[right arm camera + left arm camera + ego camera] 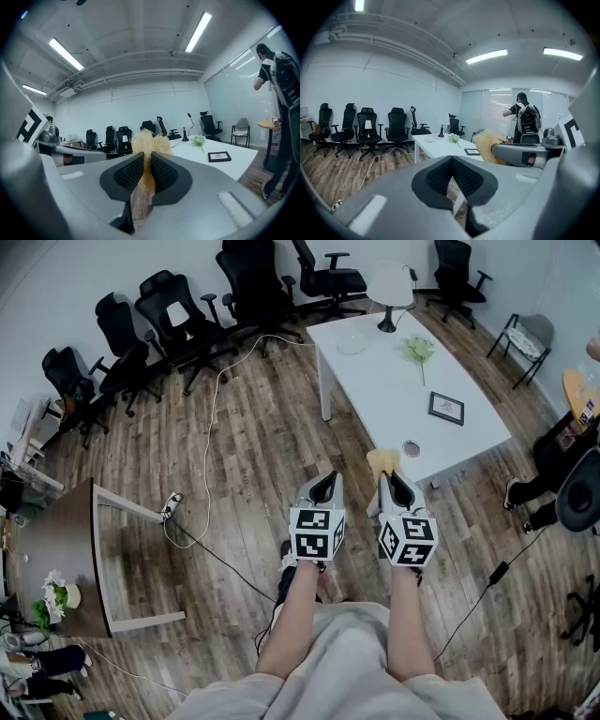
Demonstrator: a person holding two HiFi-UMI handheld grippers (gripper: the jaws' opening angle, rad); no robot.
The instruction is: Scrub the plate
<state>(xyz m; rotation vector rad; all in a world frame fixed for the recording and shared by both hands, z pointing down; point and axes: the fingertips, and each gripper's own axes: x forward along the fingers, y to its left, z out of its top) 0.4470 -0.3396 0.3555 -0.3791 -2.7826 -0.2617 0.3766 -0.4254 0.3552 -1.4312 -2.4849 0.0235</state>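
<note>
While the person stood on the wooden floor (244,456) short of the white table (375,390), the head view showed both grippers held out side by side. The left gripper (324,482) had its jaws together with nothing between them. The right gripper (393,478) was clamped on a yellow scrubber (382,461), whose tuft reached toward the table's near corner. The plate (352,342), which looked like clear glass, though it was faint at that range, lay at the far end of the table near a lamp (389,287), well apart from both grippers. A flower sprig (419,351) and a picture frame (446,408) lay nearer along the table.

From the left gripper view, the left gripper (452,164) showed its pads pressed together and empty. The table (445,147) stretched beyond, with the plate (430,139) small on it. The scrubber (487,146) stuck out at the right.

From the right gripper view, the right gripper (146,164) pinched the scrubber (149,140) between its pads. The picture frame (219,156) lay on the table (243,161) to the right.
</note>
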